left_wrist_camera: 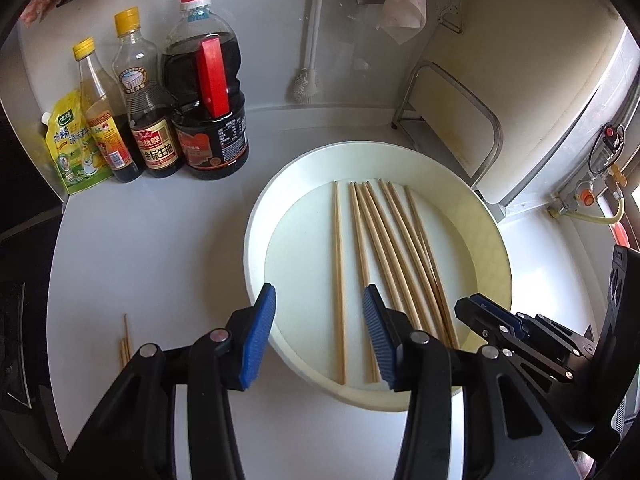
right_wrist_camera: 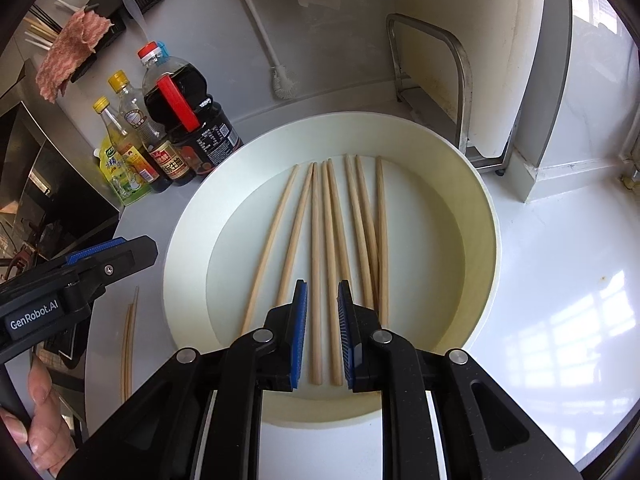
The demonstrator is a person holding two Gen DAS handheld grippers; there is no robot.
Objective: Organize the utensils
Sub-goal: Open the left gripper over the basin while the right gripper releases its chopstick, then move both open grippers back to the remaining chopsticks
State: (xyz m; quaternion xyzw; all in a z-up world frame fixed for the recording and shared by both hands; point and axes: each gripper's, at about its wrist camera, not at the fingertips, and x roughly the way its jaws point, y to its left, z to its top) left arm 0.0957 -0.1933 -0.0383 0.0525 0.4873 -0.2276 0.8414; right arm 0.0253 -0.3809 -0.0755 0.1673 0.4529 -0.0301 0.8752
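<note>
Clearly risky from here, starting with the largest thing: white countertop [right_wrist_camera: 540,280], glossy and sunlit at right, so anything dropped likely to slide. Next, round white basin [right_wrist_camera: 494,216] at centre, shallow-walled, holding the chopsticks [right_wrist_camera: 326,240] fanned flat on its floor, tips far, butts near; a clumsy lift could tip sticks over the near rim. Far left, cluster of sauce bottles [left_wrist_camera: 206,92] just beside the basin, liable to be knocked by a wide swing of the left gripper [left_wrist_camera: 318,338]. That gripper hanging over the near-left rim, jaws wide apart, holding nothing, one chopstick lying between its pads in view. Right gripper [right_wrist_camera: 323,332] low over the near part of the basin, jaws part-closed and straddling two chopsticks, not yet visibly pinching; closing off-centre could catch only one, or scissor the pair and flick neighbours. Smallest: two loose chopsticks on the counter [right_wrist_camera: 129,344] at near left, well apart from the basin, easily swept off by the left gripper.
</note>
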